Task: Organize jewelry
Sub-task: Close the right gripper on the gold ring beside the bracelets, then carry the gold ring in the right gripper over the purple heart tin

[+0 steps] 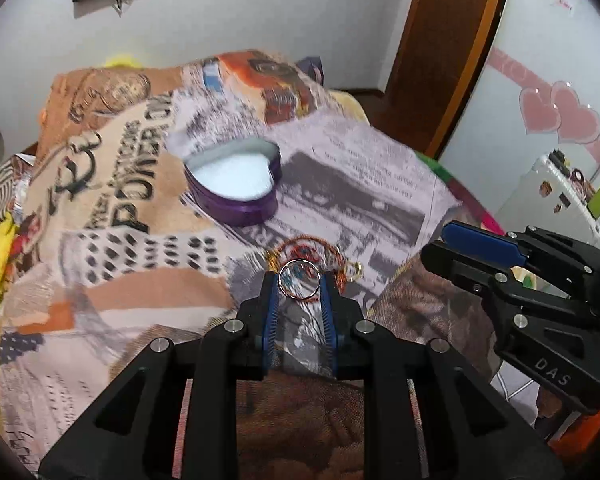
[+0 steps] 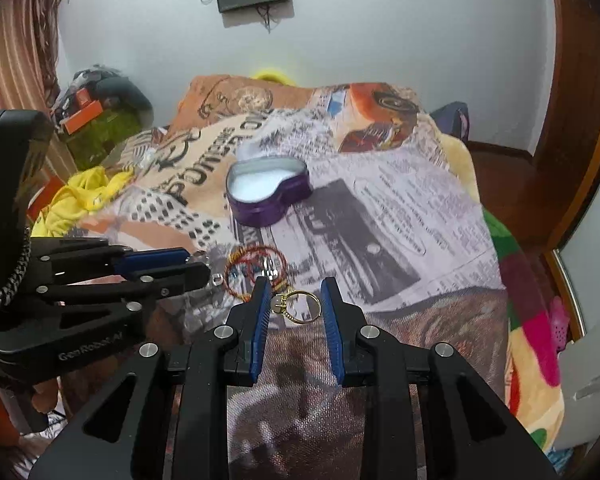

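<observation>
Gold ring (image 2: 300, 307) beside beaded bracelet (image 2: 256, 270)

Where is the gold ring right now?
In the right wrist view the gold ring lies on the printed blanket between the open right gripper fingers, just right of the red bracelet.

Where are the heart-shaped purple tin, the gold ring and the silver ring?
heart-shaped purple tin (image 2: 260, 208), right wrist view, on its purple side wall.
gold ring (image 2: 305, 306), right wrist view, on its band.
silver ring (image 1: 299, 279), left wrist view, on its band's upper edge.
</observation>
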The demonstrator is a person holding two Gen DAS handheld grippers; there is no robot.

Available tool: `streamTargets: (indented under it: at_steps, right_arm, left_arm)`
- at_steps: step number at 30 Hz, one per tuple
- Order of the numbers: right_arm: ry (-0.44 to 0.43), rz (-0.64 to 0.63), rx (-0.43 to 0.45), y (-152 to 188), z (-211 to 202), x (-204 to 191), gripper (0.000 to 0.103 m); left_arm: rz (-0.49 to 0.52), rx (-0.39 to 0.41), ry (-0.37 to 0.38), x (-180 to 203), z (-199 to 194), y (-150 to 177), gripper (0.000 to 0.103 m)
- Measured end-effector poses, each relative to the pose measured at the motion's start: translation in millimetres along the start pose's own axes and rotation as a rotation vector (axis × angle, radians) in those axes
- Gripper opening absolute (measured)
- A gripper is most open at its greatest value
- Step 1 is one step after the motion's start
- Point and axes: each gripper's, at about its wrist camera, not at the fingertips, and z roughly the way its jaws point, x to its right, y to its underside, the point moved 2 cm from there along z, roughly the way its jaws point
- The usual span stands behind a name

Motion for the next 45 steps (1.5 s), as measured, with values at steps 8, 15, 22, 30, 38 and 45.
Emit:
streamTargets:
  at_steps: [8,15,22,30,38,45]
  right_arm:
    - [0.024,-0.002,0.102,-27.0,-22.7,-6.4,0.023]
    - [0.025,-0.02,0.177,-48.6,-32.2,-12.4,0.023]
    - [0.016,-0.042,0.228,-64.3,-29.5,-15.4,0.023]
    - [0.008,-0.046,0.229,-72.9,-4.2,-16.8,0.023]
    - [-0.002,-0.05,0.177,-81.7,35.2,-14.1,0.023]
    - [-0.027,-0.056,0.124,-88.5,65.0,-9.0,0.023]
  left_arm:
    - [-0.009,0.126,-0.02,-9.8,-36.8,-22.1,0.02]
    - [-0.013,0.208,-0.029,-17.3,-56.2,-39.0,0.02]
    - [-0.029,0.251,-0.038,-28.7,-57.8,-51.2,0.02]
    - [-0.055,0.223,-0.044,-47.3,-30.8,-60.0,0.02]
    - [-0.077,0.16,-0.042,-65.3,5.2,-67.7,0.02]
    - [-0.083,0.124,-0.048,-77.7,30.2,-77.9,0.02]
